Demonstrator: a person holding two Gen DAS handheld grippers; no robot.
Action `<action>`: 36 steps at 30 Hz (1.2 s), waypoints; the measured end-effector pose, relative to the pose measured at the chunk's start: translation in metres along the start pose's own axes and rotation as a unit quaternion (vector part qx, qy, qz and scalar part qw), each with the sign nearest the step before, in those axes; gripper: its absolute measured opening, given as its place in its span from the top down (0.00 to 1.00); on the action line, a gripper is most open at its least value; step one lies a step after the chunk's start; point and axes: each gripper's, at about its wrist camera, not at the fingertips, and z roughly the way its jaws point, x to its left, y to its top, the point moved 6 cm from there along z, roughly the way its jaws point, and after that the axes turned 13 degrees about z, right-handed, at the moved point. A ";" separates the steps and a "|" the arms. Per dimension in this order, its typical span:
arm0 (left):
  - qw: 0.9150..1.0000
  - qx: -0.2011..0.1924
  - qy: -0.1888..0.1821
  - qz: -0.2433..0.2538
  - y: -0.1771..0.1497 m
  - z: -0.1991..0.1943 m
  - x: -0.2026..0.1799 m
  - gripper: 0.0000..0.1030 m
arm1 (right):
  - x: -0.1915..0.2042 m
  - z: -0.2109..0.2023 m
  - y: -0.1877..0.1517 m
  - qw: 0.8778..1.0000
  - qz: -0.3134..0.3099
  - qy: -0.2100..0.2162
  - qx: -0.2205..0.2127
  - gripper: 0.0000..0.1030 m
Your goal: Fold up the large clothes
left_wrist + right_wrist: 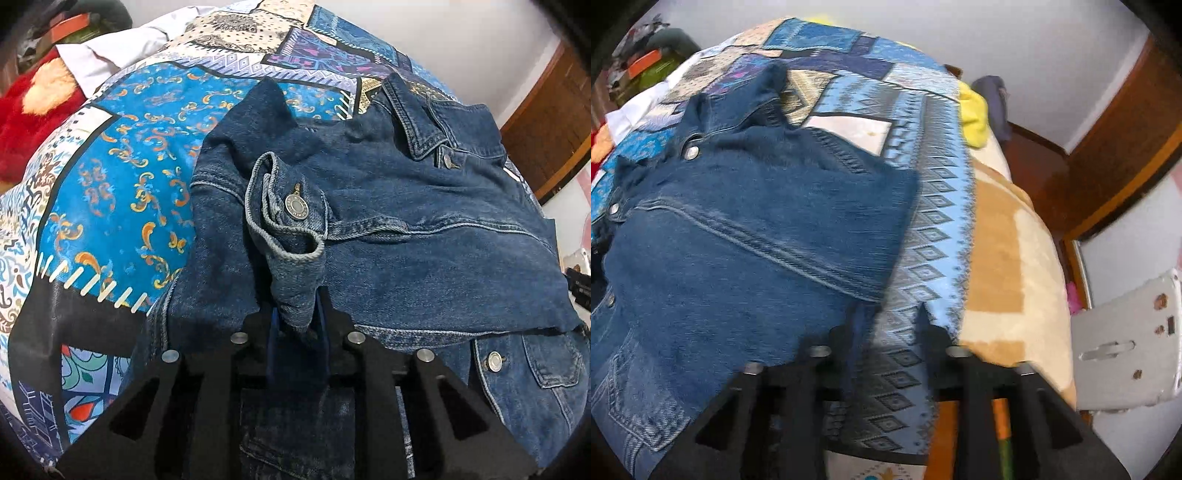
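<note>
One bed (110, 155), spread with a patchwork quilt (886, 110), carries the denim jacket (406, 221), which lies front up across it with one side panel already turned inward, so the fold looks partly done. Its sleeve cuff (291, 236) is clamped in the left tool (297, 325) and seems ready to be laid over the body, with the final halving left, while the right tool (886, 325) hovers with fingers apart over the quilt's edge beside the jacket, gripping nothing.

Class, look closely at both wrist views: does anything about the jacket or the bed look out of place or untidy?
The blue denim jacket lies rumpled on the patchwork bedspread, its buttoned sleeve cuff bunched up in the left gripper. The right gripper holds nothing.
</note>
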 end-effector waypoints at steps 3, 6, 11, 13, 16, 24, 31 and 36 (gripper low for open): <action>1.000 -0.006 0.010 0.008 0.003 -0.010 0.000 0.81 | -0.017 -0.002 -0.001 1.000 0.005 -0.016 -0.015 0.15; 0.999 -0.037 0.030 0.016 0.013 -0.036 -0.002 0.83 | -0.031 -0.005 -0.006 0.998 0.042 0.037 0.010 0.15; 0.998 -0.046 0.043 0.023 0.019 -0.057 0.005 0.83 | -0.041 -0.020 -0.004 0.988 0.099 0.113 0.024 0.15; 0.999 -0.006 0.044 0.028 0.010 -0.040 0.008 0.76 | -0.038 -0.023 -0.004 0.984 0.114 0.135 0.026 0.15; 0.997 0.041 0.057 0.028 -0.007 -0.018 0.013 0.55 | -0.030 -0.024 -0.003 0.978 0.125 0.162 0.034 0.15; 0.998 0.056 0.031 0.010 -0.007 -0.041 0.030 0.35 | -0.014 -0.010 0.000 0.967 0.140 0.205 0.060 0.15; 0.997 0.018 0.068 -0.011 0.040 -0.056 0.071 0.18 | -0.012 0.011 0.022 0.957 0.165 0.227 0.069 0.15; 0.998 0.034 0.025 -0.042 0.061 -0.012 0.088 0.19 | 0.006 0.029 0.040 0.953 0.153 0.248 0.078 0.17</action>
